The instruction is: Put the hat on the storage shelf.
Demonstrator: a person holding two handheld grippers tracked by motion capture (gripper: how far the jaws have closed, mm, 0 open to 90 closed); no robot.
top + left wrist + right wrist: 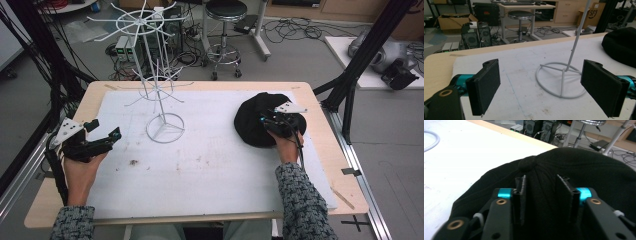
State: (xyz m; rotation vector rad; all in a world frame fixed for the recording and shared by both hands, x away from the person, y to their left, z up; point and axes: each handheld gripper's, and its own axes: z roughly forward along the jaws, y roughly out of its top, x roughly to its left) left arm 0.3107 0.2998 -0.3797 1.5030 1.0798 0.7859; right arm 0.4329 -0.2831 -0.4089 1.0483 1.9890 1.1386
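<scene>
The right gripper sat over the black cap, jaws partly parted around its crown; any pinched fabric was too dark to make out. The left gripper was wide open, the white wire rack standing beyond its jaws with its top cut off.

Left gripper hangs off to the left of the wire stand, jaws spread wide. Right gripper sits well right of it, jaws partly apart.
</scene>
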